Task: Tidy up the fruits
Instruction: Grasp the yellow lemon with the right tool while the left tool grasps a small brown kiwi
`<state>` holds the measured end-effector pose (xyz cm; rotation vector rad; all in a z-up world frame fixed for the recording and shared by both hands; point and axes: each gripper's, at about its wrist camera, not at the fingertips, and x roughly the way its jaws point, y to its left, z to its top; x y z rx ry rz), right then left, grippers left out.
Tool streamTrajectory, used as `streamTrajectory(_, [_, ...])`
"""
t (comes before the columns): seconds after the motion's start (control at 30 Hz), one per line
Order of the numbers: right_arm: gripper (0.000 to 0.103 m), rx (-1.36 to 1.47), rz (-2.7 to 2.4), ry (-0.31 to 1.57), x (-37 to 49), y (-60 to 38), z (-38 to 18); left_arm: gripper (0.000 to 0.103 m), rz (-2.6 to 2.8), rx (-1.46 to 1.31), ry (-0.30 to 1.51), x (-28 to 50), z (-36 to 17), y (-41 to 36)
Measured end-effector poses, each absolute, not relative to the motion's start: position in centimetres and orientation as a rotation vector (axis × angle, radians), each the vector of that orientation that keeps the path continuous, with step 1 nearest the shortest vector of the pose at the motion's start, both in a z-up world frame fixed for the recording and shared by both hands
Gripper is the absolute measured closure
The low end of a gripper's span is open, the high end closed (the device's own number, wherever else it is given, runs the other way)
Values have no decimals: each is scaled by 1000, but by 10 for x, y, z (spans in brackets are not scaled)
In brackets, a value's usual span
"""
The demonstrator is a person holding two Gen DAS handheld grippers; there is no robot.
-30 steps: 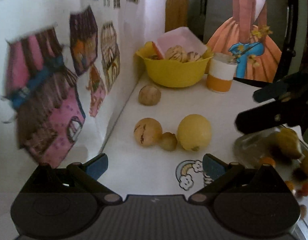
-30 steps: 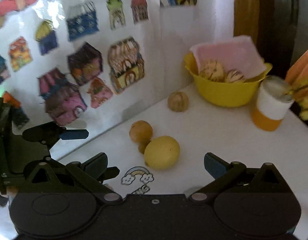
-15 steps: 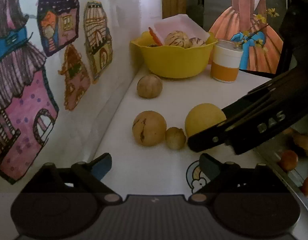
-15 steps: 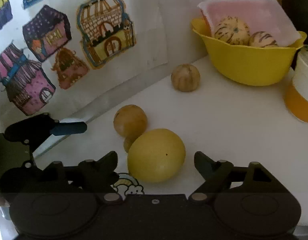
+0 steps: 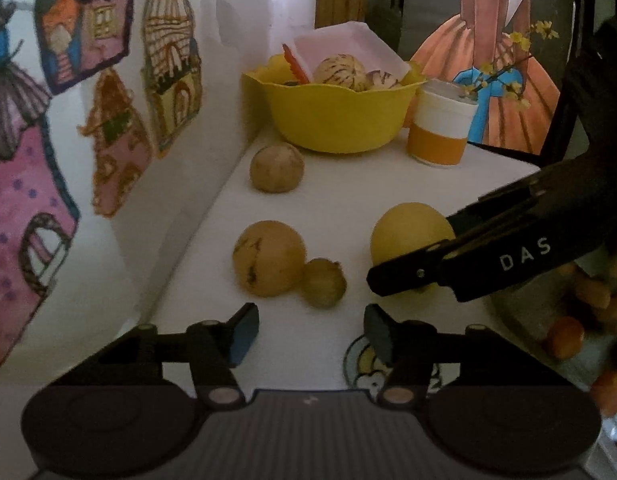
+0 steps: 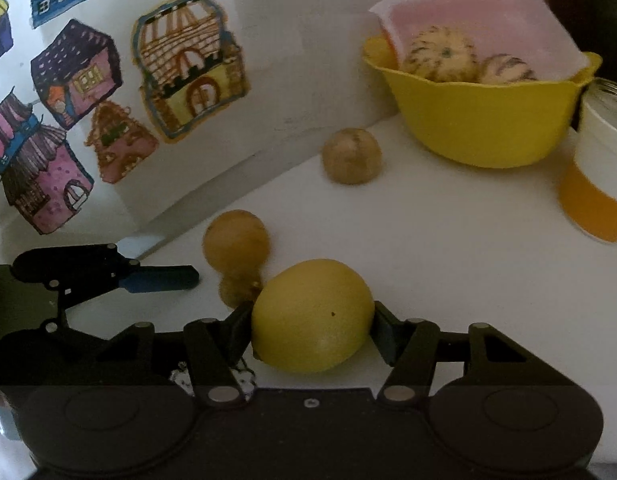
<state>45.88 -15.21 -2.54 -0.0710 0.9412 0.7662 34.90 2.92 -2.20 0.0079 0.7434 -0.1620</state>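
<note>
With its 2 fingers pressed against either side of the yellow lemon [image 6: 312,316], the right tool [image 6: 312,328] grips the fruit, which rests on the white tabletop [image 6: 448,248] touching a small brown fruit [image 6: 238,290]. The left tool [image 5: 308,328] hangs wide and empty, facing that small fruit and a larger one [image 5: 268,258]. I reckon the smooth, rounded lemon could squirt free if lifted carelessly, or nudge its neighbours rolling.

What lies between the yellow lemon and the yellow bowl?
Only bare white table. In the right wrist view nothing stands between the lemon and the yellow bowl.
</note>
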Motion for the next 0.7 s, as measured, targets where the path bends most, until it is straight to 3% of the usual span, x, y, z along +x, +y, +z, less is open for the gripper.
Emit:
streamTrajectory(0.43, [40, -8, 741, 959, 470, -201, -27, 44, -24, -135, 769, 369, -20, 19])
streamTrajectory(0.63, [40, 7, 718, 956, 468, -207, -25, 57, 40, -115, 774, 373, -20, 11])
streamTrajectory(0.7, [40, 14, 713, 954, 467, -210, -25, 71, 50, -122, 782, 374, -19, 8])
